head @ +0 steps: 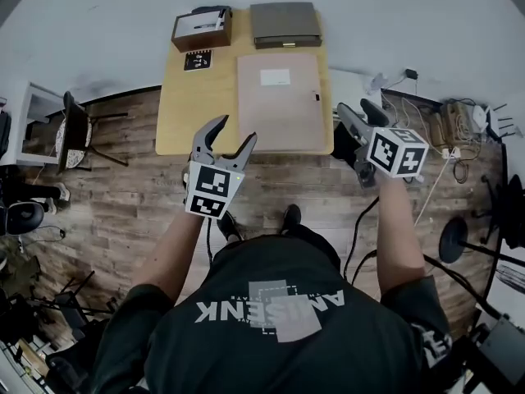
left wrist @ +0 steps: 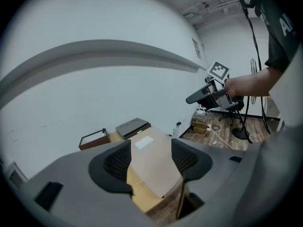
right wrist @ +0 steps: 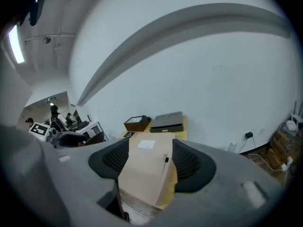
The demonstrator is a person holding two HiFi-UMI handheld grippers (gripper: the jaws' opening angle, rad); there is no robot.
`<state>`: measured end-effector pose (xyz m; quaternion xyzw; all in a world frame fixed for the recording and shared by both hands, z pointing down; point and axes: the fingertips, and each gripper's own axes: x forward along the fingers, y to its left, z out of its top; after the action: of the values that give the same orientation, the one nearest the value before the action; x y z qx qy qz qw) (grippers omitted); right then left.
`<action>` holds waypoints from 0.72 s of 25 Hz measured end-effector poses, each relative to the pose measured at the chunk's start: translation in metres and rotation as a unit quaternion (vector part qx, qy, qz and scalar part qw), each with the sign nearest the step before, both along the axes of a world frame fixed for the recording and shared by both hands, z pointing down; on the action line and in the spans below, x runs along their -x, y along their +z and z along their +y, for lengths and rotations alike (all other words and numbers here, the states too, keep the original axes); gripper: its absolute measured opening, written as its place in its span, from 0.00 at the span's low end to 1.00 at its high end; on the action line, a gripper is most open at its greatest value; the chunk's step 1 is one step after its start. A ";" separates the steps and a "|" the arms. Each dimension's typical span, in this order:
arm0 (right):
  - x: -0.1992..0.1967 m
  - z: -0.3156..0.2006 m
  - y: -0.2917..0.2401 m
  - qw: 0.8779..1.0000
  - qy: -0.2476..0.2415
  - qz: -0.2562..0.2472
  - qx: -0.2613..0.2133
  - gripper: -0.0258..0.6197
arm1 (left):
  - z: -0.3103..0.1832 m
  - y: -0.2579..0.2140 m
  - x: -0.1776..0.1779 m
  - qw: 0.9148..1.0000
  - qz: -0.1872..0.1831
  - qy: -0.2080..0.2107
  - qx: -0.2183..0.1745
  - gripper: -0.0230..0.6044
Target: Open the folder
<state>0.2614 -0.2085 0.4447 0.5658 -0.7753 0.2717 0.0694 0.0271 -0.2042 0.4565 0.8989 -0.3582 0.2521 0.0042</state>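
A closed tan folder point(head: 280, 101) with a white label lies flat on the right half of a small wooden table point(head: 187, 117). It shows again between the jaws in the left gripper view point(left wrist: 152, 162) and the right gripper view point(right wrist: 145, 171). A small dark clasp sits on its right edge. My left gripper point(head: 234, 134) is held in the air just short of the table's front edge, left of the folder, open with nothing between its fingers. Off the table's right front corner my right gripper point(head: 364, 112) hangs open and empty too.
A brown open box point(head: 202, 29) and a dark grey flat case point(head: 285, 24) stand at the table's far edge by the white wall. A square marker card point(head: 198, 60) lies behind the left gripper. Chairs point(head: 75, 131) stand left; cables and a stand are right.
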 end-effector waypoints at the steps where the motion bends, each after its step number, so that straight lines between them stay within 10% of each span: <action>1: -0.003 -0.003 0.012 1.000 -0.002 -0.003 0.010 0.46 | 0.001 0.011 -0.003 1.000 -0.014 0.001 0.007 0.45; 18: -0.017 -0.029 0.170 0.983 -0.052 -0.058 0.165 0.46 | 0.029 0.140 -0.054 0.978 -0.197 0.065 0.013 0.45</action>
<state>0.2784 -0.2378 0.6147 0.4888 -0.7509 0.4245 0.1304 0.0807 -0.1755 0.5968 0.8526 -0.2895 0.4291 -0.0708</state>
